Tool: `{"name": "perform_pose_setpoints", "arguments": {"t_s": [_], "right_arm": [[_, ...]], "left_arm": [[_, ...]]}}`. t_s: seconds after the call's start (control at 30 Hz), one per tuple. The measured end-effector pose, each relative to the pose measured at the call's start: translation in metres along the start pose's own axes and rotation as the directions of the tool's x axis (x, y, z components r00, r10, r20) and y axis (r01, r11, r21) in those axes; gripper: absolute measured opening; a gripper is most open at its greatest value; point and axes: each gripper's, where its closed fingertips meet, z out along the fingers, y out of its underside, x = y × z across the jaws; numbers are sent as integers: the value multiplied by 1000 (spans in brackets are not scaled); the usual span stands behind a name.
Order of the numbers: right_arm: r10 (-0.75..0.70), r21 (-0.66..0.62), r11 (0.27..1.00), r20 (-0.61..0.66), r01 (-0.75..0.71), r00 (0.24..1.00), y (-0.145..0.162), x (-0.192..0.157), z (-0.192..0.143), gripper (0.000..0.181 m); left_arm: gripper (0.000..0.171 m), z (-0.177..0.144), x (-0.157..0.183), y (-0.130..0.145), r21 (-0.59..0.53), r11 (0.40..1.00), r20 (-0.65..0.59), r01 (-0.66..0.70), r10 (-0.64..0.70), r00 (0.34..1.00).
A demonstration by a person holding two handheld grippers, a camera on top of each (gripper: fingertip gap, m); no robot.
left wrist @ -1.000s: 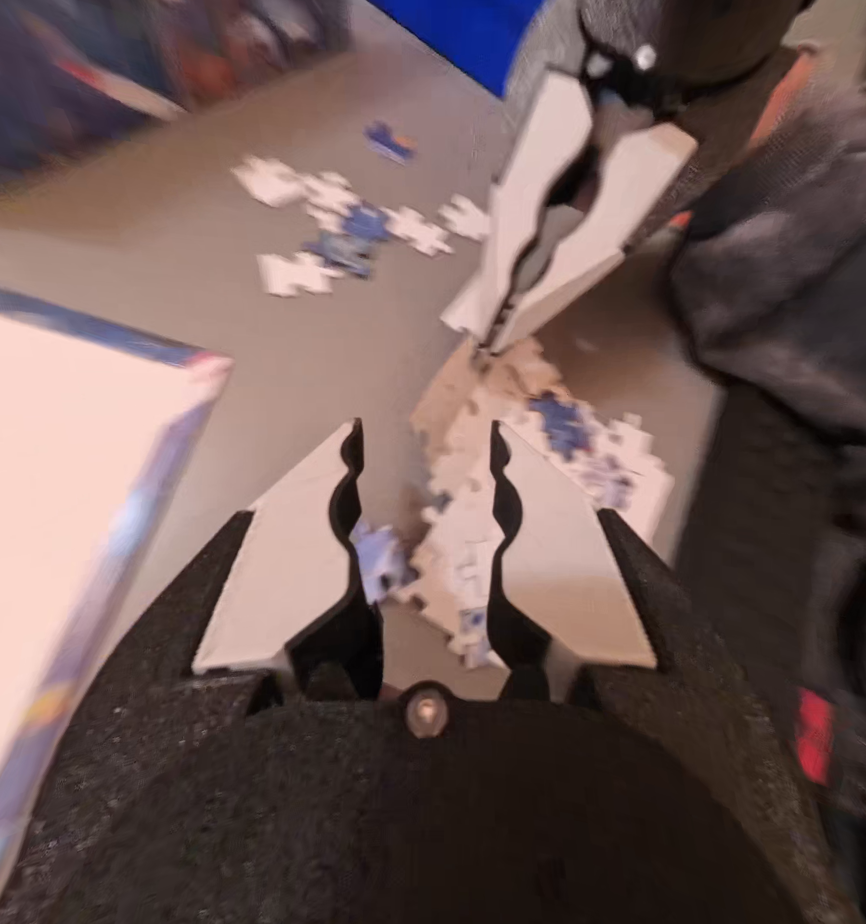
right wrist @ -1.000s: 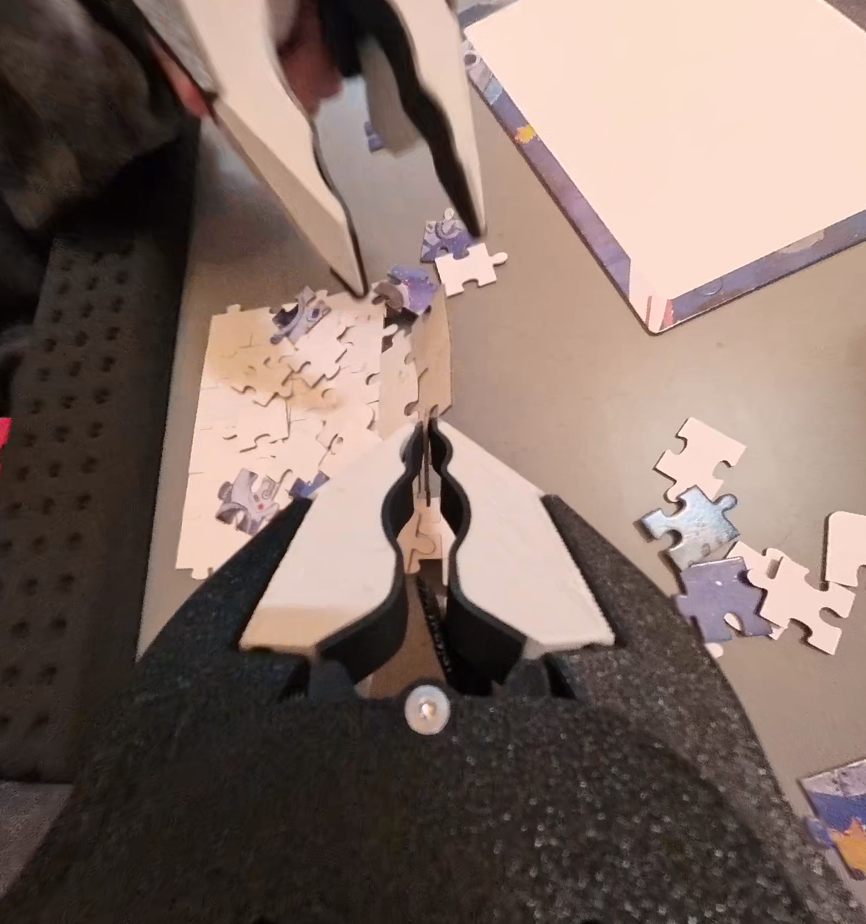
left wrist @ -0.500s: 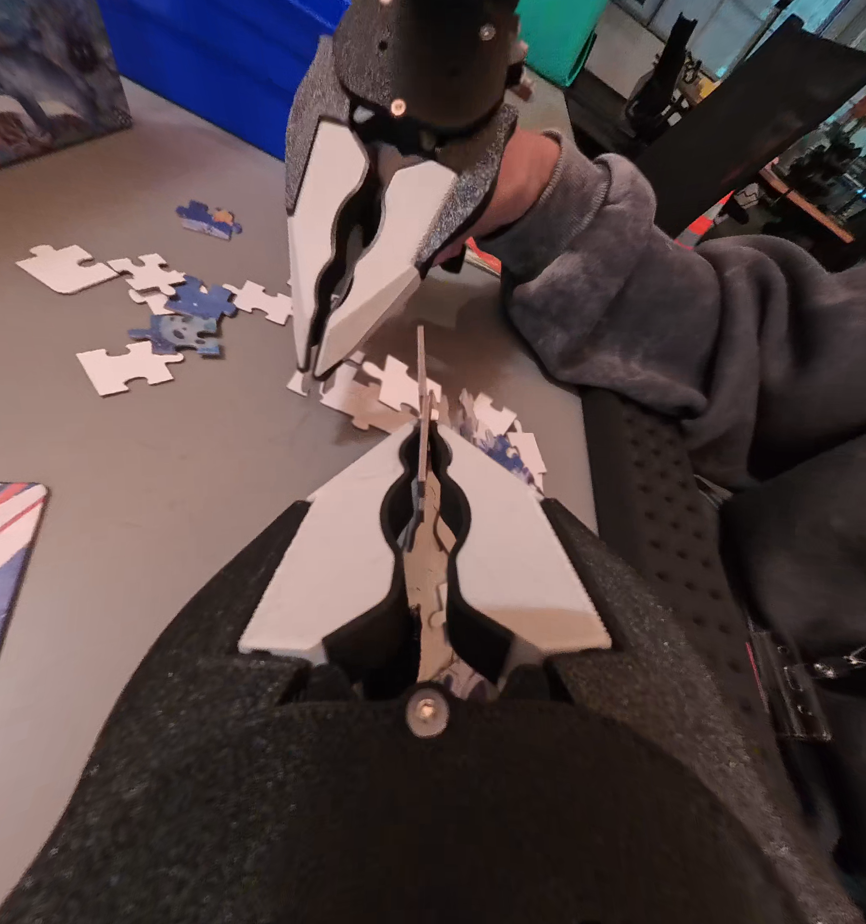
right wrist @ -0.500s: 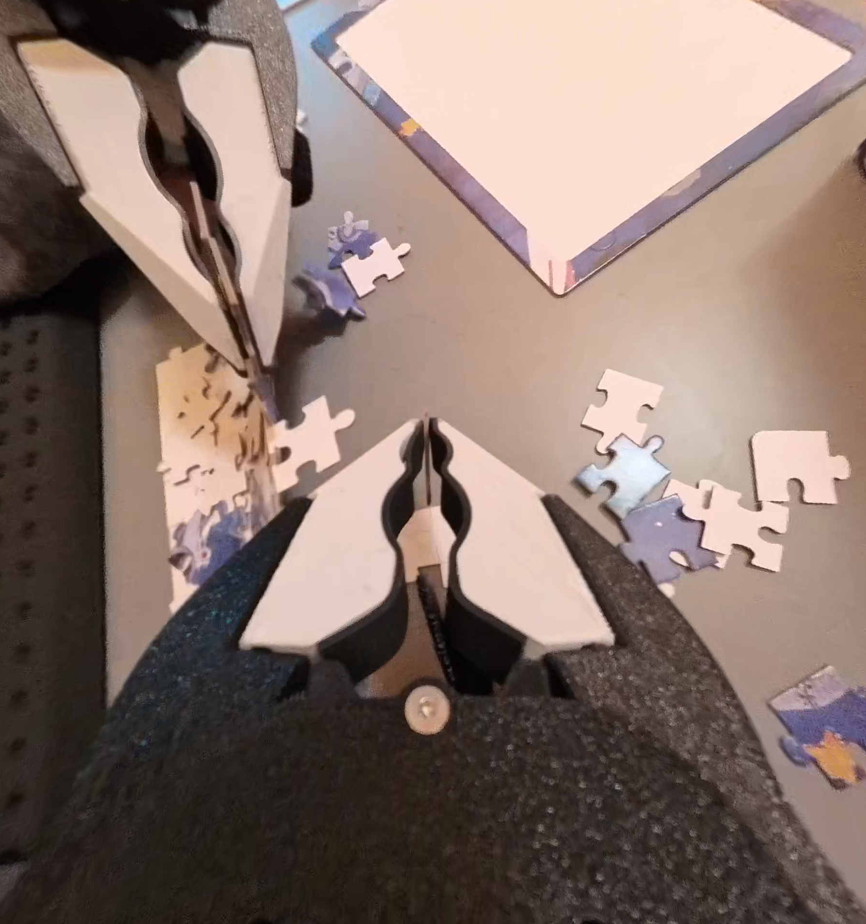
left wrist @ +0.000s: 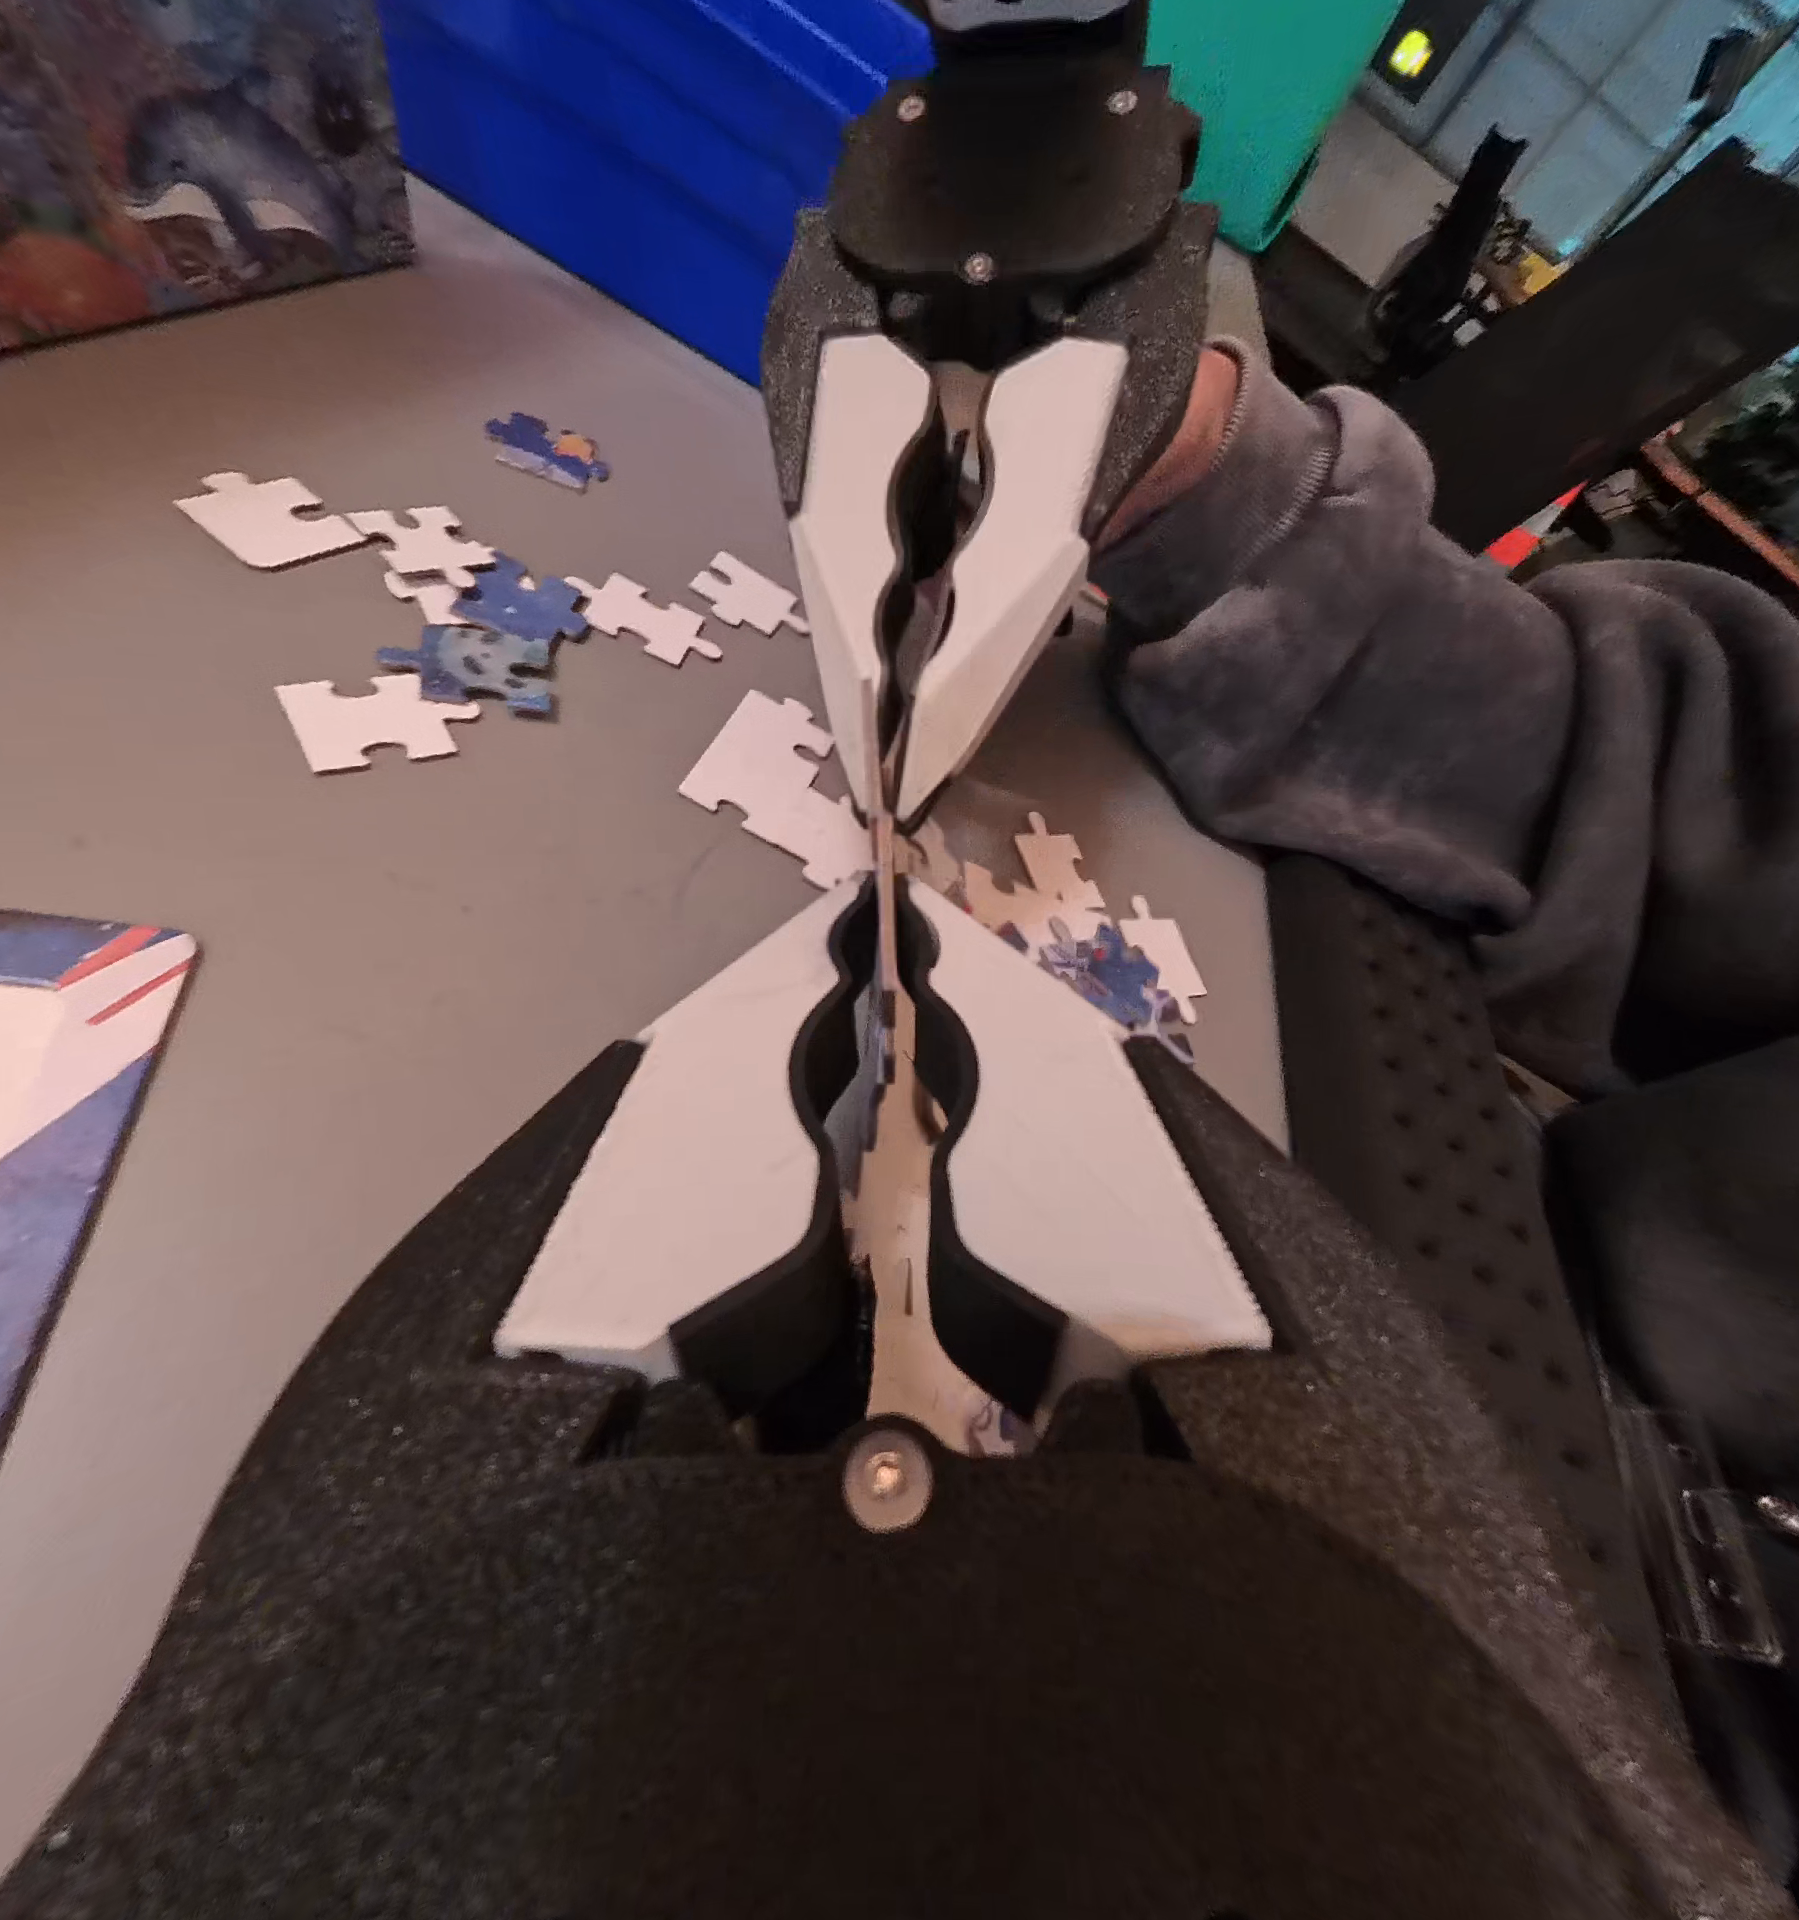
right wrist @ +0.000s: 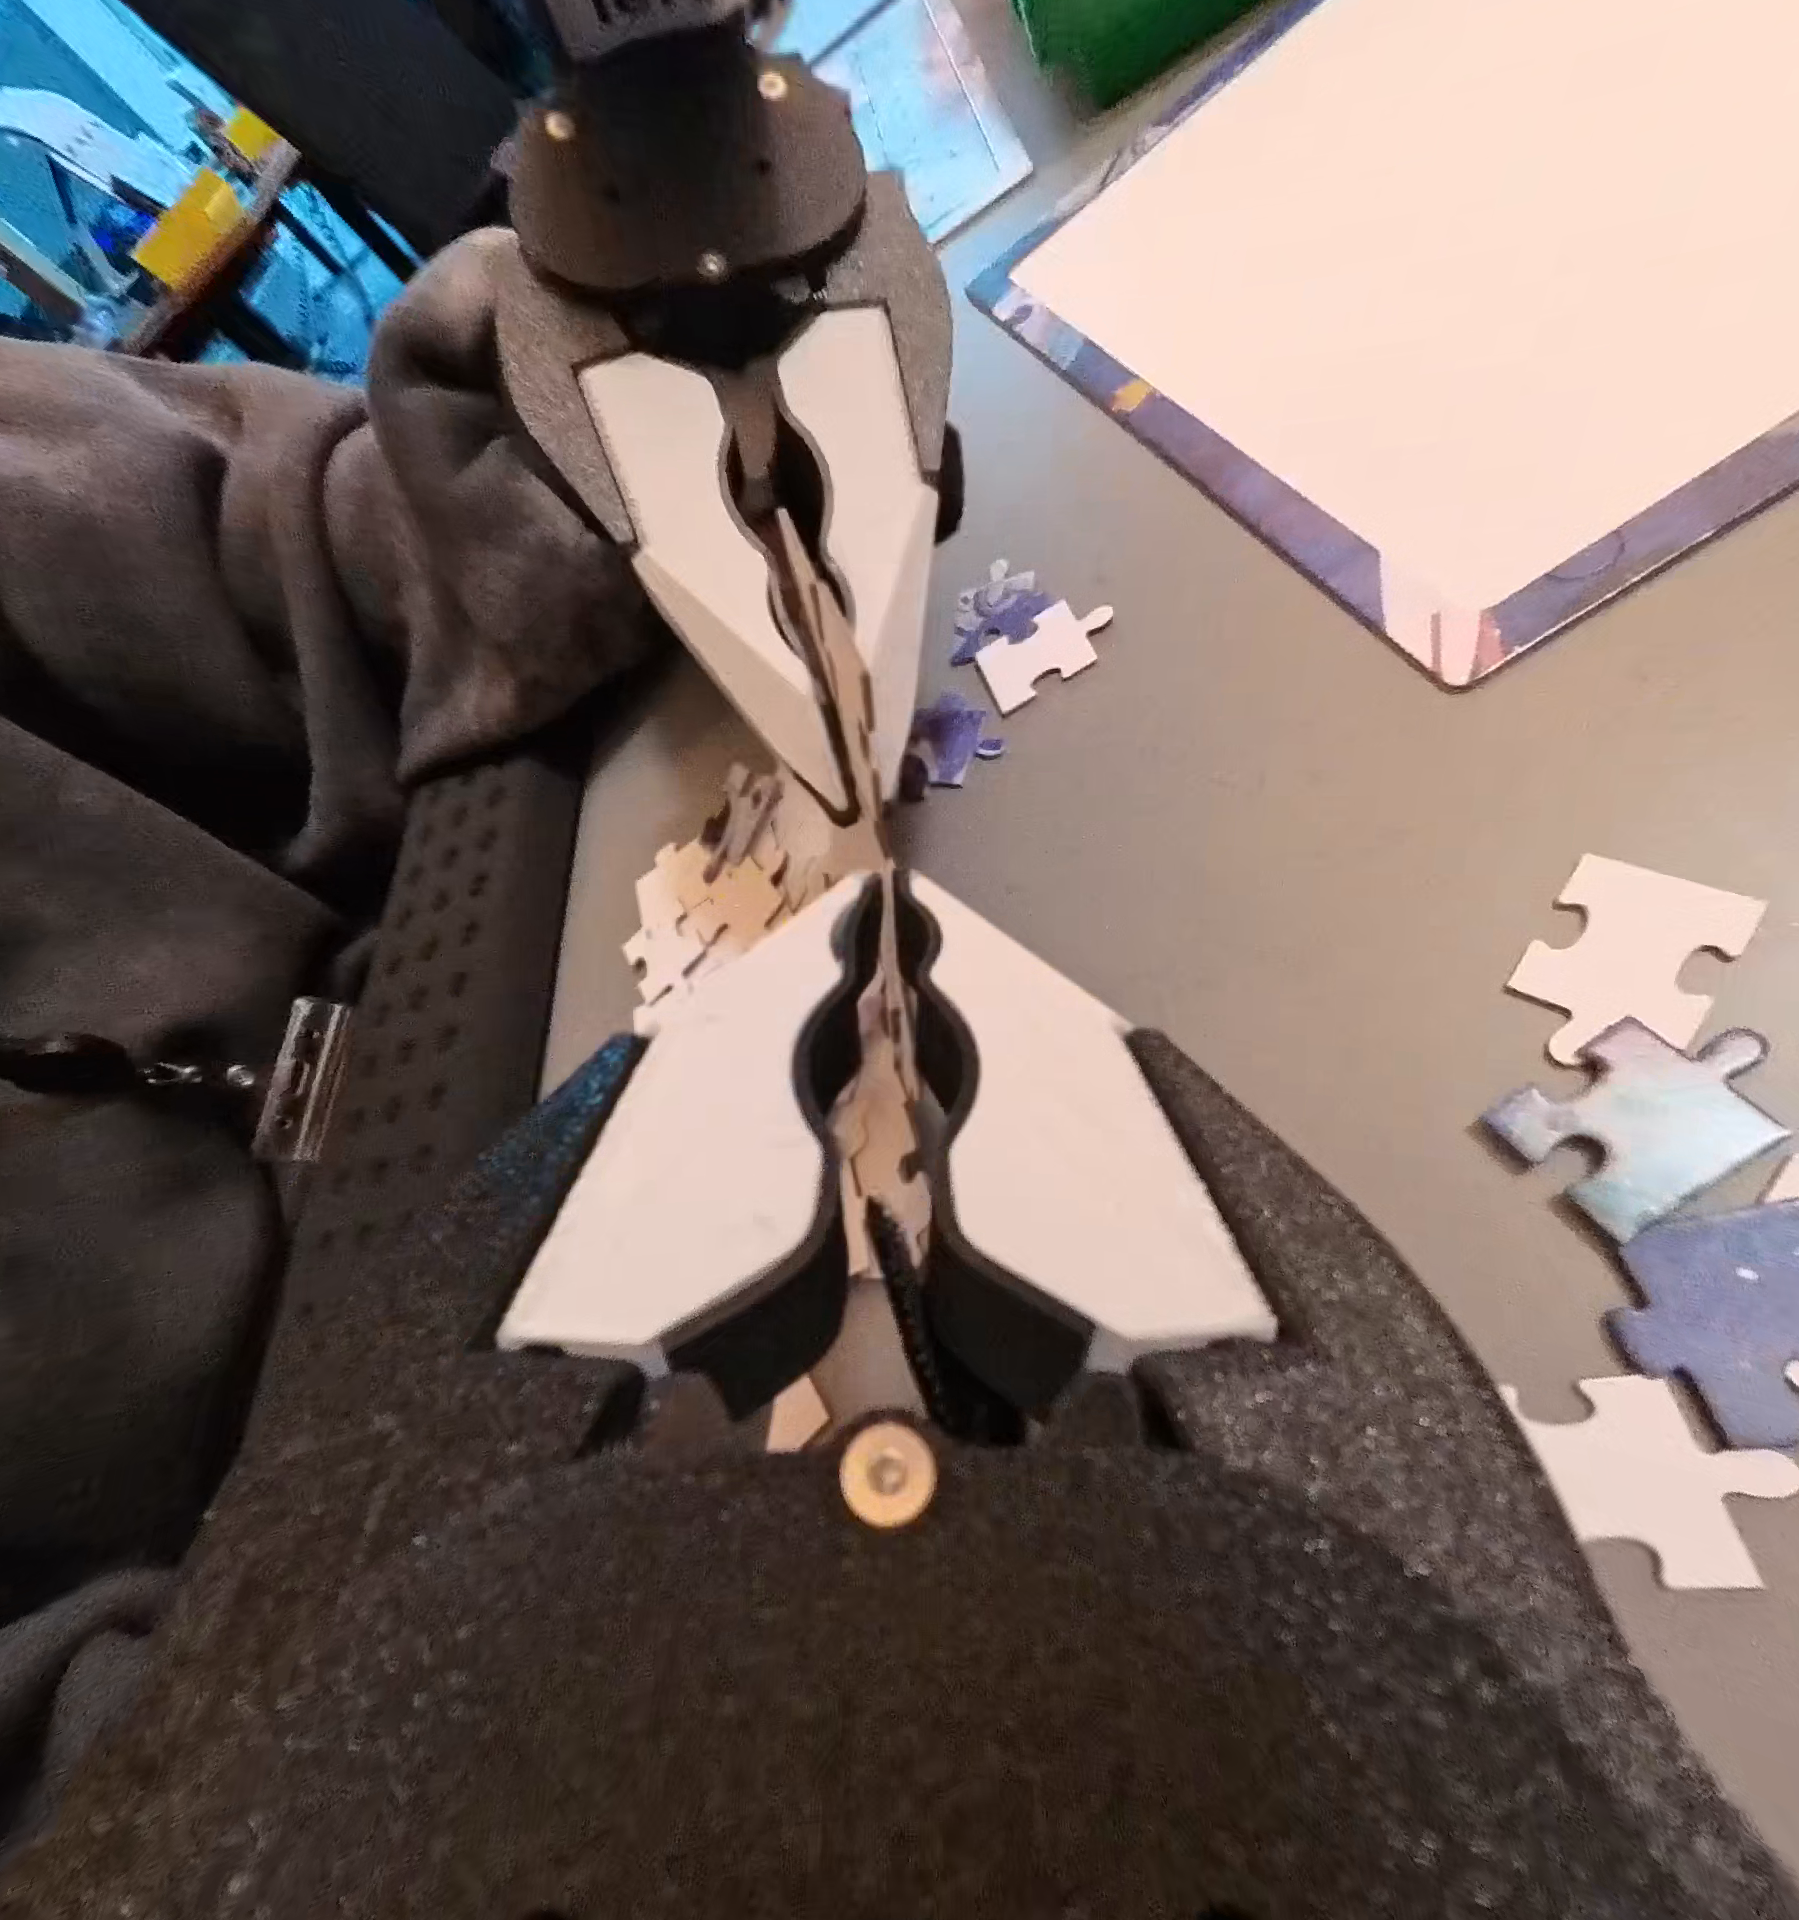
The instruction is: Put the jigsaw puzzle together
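Note:
My left gripper [left wrist: 882, 894] is shut on a strip of joined puzzle pieces [left wrist: 890, 1091] held on edge. My right gripper [right wrist: 887, 878] is shut on a strip of joined pieces [right wrist: 879, 1101] too. The two grippers point at each other, tips almost touching, above the table. I cannot tell whether it is one strip or two. The right gripper [left wrist: 884, 821] faces me in the left wrist view, the left gripper [right wrist: 869, 821] in the right wrist view. A joined patch of pieces [left wrist: 1082, 935] lies face down under them at the table's near edge; it also shows in the right wrist view [right wrist: 708, 914].
Loose pieces [left wrist: 459, 613] lie scattered on the grey table [left wrist: 407, 987], also in the right wrist view [right wrist: 1653, 1143], with a few more [right wrist: 1020, 634] nearby. A white box tray with a blue rim [right wrist: 1446, 312], a picture box [left wrist: 147, 156] and a blue bin [left wrist: 646, 135] stand around. A person's grey sleeve [left wrist: 1446, 675] is close. The grippers are tip to tip, or close to it.
A second ago my left gripper was open over the patch. It has shut on a strip of pieces, and both grippers have risen and come tip to tip.

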Motion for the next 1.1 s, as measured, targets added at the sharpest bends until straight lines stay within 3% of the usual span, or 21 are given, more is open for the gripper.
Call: {"name": "perform_pose_setpoints", "arguments": {"t_s": [0.17, 0.3, 0.33, 0.4, 0.73, 0.83, 0.9, 0.93, 1.03, 1.1], "right_arm": [[-70, -67, 996, -276, 53, 959, 8, 42, -9, 2], [-67, -29, 998, -247, 62, 967, 0, 34, -7, 2], [-74, -23, 997, -220, 71, 973, -3, 27, -4, 2], [-56, 43, 997, -23, 56, 998, -13, -7, 1, 2], [-14, 49, 999, 165, 6, 986, -8, -29, 1, 2], [-52, 118, 993, 355, 10, 933, -20, -65, -10, 1], [-103, 185, 982, 365, 37, 925, -31, -74, -15, 1], [-112, 212, 977, 362, 36, 925, -37, -75, -17, 1], [-74, 149, 987, 70, 63, 995, -31, -23, -6, 2], [-55, 193, 980, -5, 55, 998, -37, -10, -15, 3]], "left_arm": [[1, -11, 5, -11, 67, 997, -61, 39, -35, 998], [1, -19, 21, -24, 135, 989, -162, 58, -36, 986], [1, -18, 21, -23, 127, 990, -165, 64, -42, 985], [2, -16, 14, -20, 109, 992, -127, 63, -49, 991], [2, -15, 19, -23, 121, 988, -166, 92, -71, 984], [3, -18, 15, -27, 139, 982, -164, 124, -101, 981], [2, -16, 16, -23, 121, 985, -168, 125, -104, 980], [1, -15, 15, -20, 107, 986, -162, 125, -107, 981], [4, -11, 17, -19, 94, 988, -155, 124, -109, 982], [7, -14, 13, -22, 114, 983, -152, 143, -125, 981]]}}
